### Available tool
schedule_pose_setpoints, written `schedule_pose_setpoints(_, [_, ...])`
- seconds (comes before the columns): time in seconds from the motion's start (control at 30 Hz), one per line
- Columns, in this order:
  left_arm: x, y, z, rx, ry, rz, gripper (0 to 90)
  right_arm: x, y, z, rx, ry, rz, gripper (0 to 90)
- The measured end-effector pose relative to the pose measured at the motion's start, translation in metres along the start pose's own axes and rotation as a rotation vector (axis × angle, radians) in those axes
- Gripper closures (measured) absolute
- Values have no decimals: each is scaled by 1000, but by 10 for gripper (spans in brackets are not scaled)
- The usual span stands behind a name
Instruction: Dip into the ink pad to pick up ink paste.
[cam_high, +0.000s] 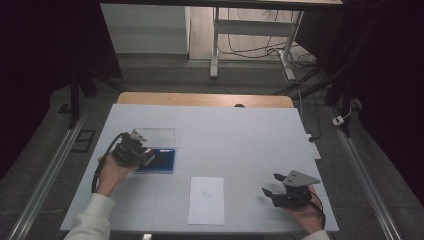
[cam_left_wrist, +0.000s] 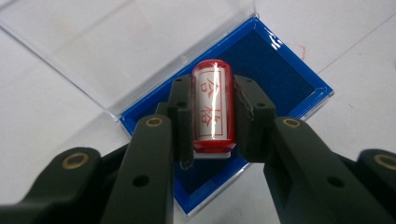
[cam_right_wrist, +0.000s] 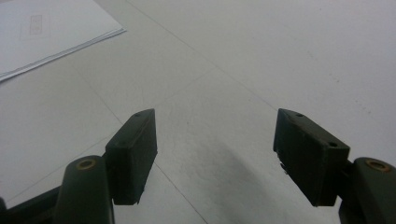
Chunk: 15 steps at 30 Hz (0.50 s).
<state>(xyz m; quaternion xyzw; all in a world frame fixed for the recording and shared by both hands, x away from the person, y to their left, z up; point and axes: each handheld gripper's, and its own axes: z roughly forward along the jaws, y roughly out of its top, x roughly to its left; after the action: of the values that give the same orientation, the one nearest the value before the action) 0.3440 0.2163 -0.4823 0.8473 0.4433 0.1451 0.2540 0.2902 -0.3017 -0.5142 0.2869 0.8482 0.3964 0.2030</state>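
Note:
A red stamp (cam_left_wrist: 213, 109) with a white label of red characters is clamped between the jaws of my left gripper (cam_left_wrist: 212, 116), which is shut on it. It hangs over the blue ink pad case (cam_left_wrist: 280, 79), whose clear lid (cam_left_wrist: 116, 51) lies open behind it. From above, the left gripper (cam_high: 145, 154) sits at the left edge of the blue case (cam_high: 162, 160). My right gripper (cam_high: 272, 186) rests open near the table's front right, nothing between its jaws (cam_right_wrist: 215, 154). A white paper sheet (cam_high: 206, 200) lies at the front middle.
The white table (cam_high: 240, 135) has a wooden edge at the back. Beyond it stand a desk frame and cables on the floor. In the right gripper view the corner of the paper (cam_right_wrist: 51, 32) lies at the upper left.

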Motion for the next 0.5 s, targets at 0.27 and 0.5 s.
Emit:
schedule_pose_setpoints(0.27, [0, -1, 3, 10, -14, -7, 707, 0, 0, 0, -1, 0, -1, 299])
schedule_pose_setpoints(0.5, [-3, 1, 4, 24, 2, 5, 709, 0, 0, 1, -1, 4, 0, 299])
